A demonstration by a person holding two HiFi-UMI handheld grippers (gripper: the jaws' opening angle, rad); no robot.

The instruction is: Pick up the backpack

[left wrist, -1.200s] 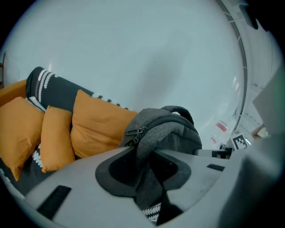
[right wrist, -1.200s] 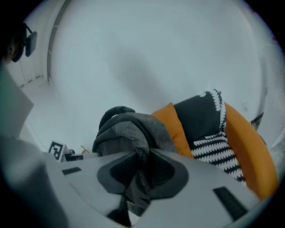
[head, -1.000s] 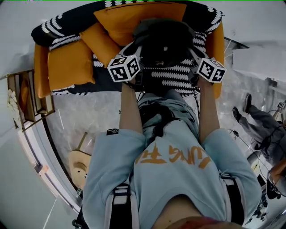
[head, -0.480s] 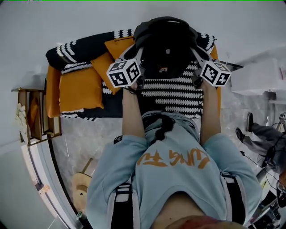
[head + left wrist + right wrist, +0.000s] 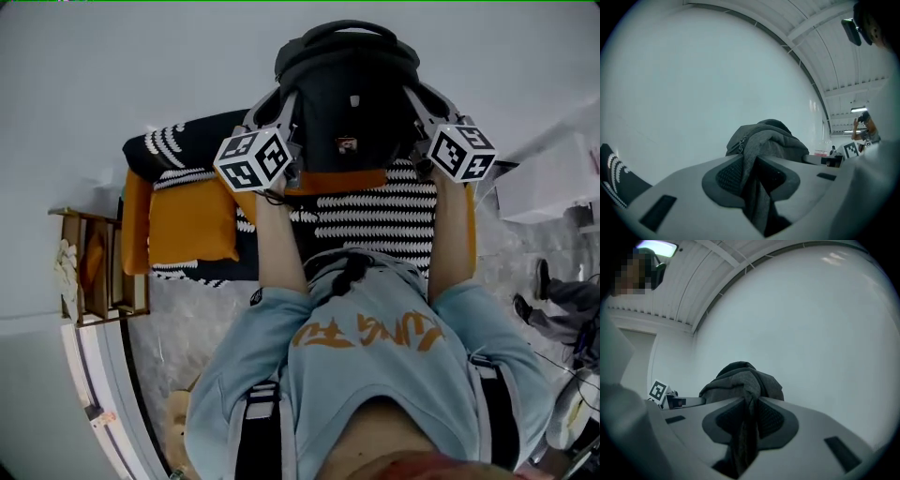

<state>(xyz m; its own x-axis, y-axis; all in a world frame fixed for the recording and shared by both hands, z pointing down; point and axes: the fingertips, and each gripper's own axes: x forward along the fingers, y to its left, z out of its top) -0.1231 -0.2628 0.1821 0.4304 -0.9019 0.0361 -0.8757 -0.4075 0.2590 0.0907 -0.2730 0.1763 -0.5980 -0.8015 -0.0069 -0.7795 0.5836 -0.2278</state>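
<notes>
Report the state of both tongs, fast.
Left tongs: closing on backpack fabric pinched between them.
Right tongs: shut on backpack fabric.

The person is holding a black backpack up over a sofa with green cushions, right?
Not quite. The cushions are orange, not green, as the head view shows. The rest is right: the black backpack is held up over the sofa.
</notes>
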